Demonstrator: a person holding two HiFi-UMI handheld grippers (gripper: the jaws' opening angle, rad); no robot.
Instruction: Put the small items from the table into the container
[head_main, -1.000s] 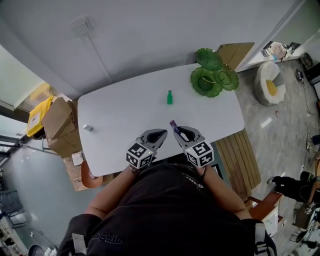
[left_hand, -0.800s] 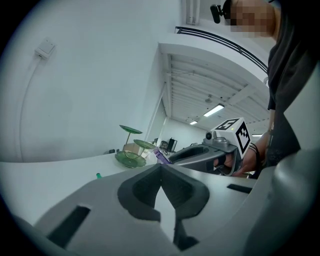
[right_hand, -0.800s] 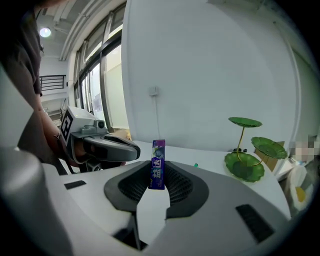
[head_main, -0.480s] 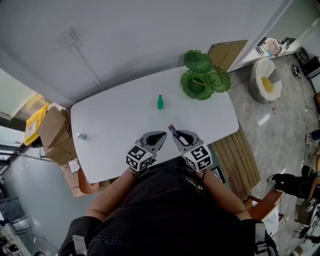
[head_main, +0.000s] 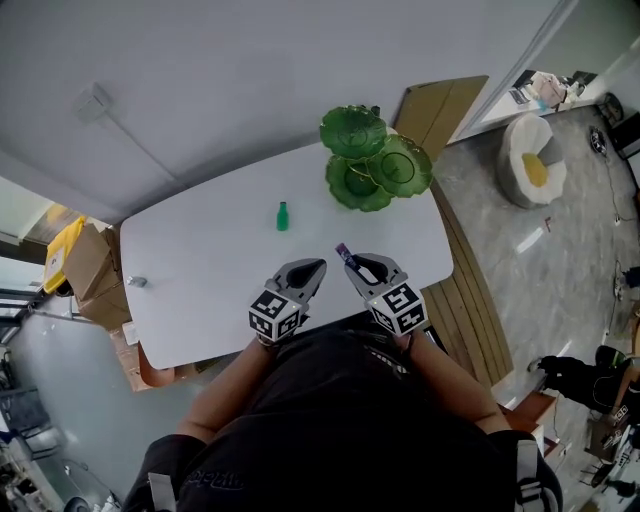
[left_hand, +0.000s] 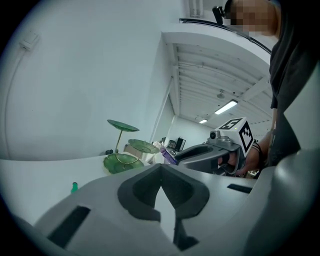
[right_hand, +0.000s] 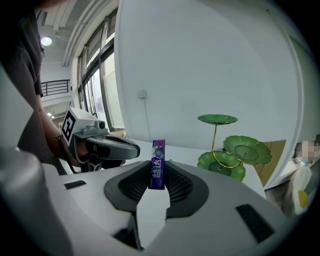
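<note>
At the near edge of the white rounded table, the right gripper stays pinched on the purple stick-shaped gum pack, and the left gripper is pressed together on nothing. Over the last second the person has shifted sideways, so the green three-tiered leaf-shaped dish stand now sits nearer ahead. Delivery of the gum looks close. A small green bottle waits on the table.
</note>
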